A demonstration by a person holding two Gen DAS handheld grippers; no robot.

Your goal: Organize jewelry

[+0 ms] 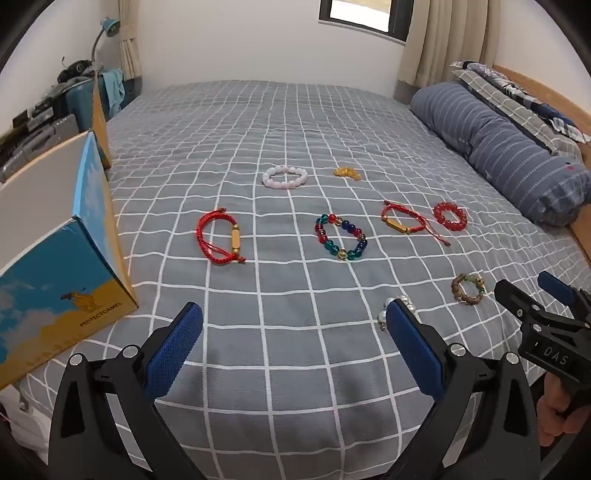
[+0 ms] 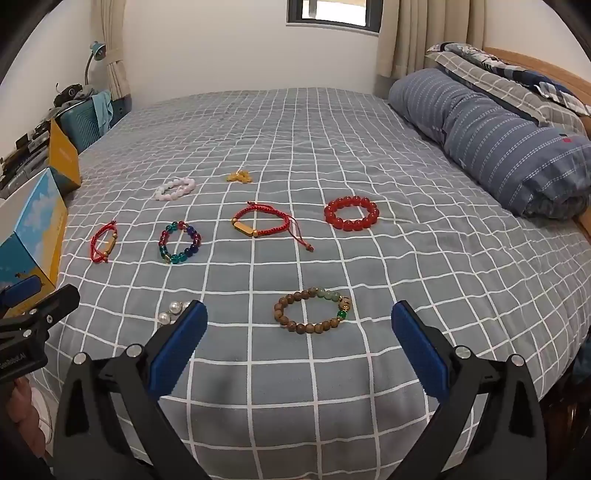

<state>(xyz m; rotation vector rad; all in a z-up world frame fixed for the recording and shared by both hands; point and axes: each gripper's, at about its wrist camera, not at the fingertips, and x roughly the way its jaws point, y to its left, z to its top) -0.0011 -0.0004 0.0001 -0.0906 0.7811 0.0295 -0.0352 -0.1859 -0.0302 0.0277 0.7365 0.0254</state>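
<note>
Several bracelets lie apart on the grey checked bed (image 1: 295,122). In the left wrist view: a red cord bracelet (image 1: 220,236), a multicolour bead bracelet (image 1: 341,237), a pale pink bead bracelet (image 1: 284,177), a second red cord bracelet (image 1: 404,218), a red bead bracelet (image 1: 450,215), a yellow piece (image 1: 347,172), a wooden bead bracelet (image 1: 468,289), and pearl beads (image 1: 384,314) partly hidden by my finger. My left gripper (image 1: 295,325) is open and empty above the near edge. My right gripper (image 2: 299,325) is open and empty just before the wooden bead bracelet (image 2: 313,311).
An open blue and yellow cardboard box (image 1: 66,258) stands on the bed's left edge. A rolled blue striped quilt (image 1: 498,147) and pillows lie along the right side. A desk with a lamp (image 1: 107,29) is at the far left.
</note>
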